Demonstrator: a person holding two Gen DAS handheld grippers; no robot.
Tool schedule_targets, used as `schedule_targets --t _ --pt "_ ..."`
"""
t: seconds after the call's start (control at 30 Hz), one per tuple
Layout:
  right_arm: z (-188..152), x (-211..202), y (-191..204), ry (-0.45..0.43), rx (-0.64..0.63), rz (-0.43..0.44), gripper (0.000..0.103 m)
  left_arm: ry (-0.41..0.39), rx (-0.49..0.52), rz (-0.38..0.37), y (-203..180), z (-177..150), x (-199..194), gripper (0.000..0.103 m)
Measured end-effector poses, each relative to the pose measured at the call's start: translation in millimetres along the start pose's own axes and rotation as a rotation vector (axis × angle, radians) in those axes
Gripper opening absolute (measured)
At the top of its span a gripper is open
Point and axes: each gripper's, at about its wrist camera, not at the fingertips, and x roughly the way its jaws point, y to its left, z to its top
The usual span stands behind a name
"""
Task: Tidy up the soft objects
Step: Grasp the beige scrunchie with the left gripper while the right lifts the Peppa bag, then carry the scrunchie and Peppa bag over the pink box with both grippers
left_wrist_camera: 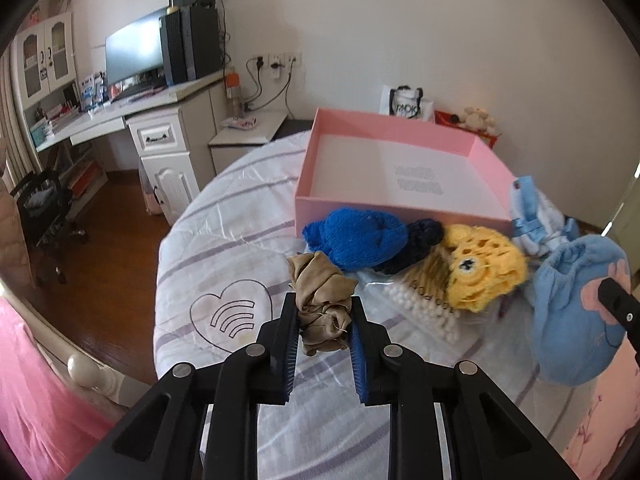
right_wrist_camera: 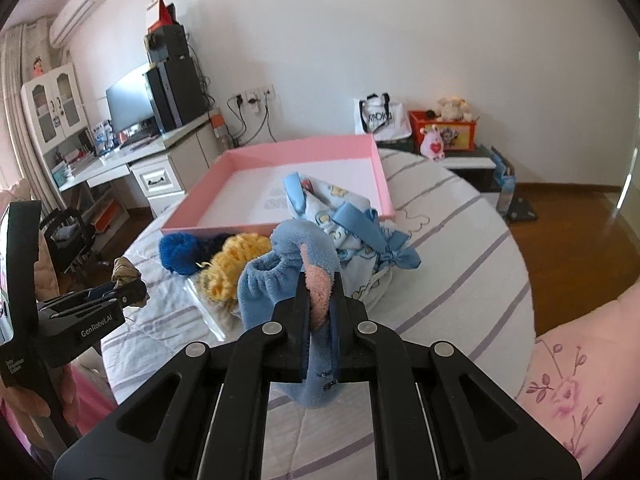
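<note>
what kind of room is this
Most likely a bedroom at home: the soft things lie on a quilted bed cover, a white desk with a monitor stands beside it, and plush toys sit by the wall.

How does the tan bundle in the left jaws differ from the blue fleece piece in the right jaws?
The tan bundle is small, crumpled and thin; the blue fleece piece is bigger, plush, with pink patches. The bundle sits wholly between the jaws; the fleece spills out beyond them. Both are clamped, with the pink box empty.
</note>
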Motion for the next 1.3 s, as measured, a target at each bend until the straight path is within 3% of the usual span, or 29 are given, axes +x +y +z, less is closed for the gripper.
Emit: schedule_targets --t 0.53,1.3 --pt "4.7 -57.7 25.0 -0.135 -0.058 0.026 0.007 -0.139 0.057 -0.032 -11.9 -14.9 -87.3 0.02" --pt "30.5 -143.0 55.2 -0.392 -0.118 0.025 0.007 -0.43 0.078 -0.056 -8.3 -46.6 -215.9 0.02"
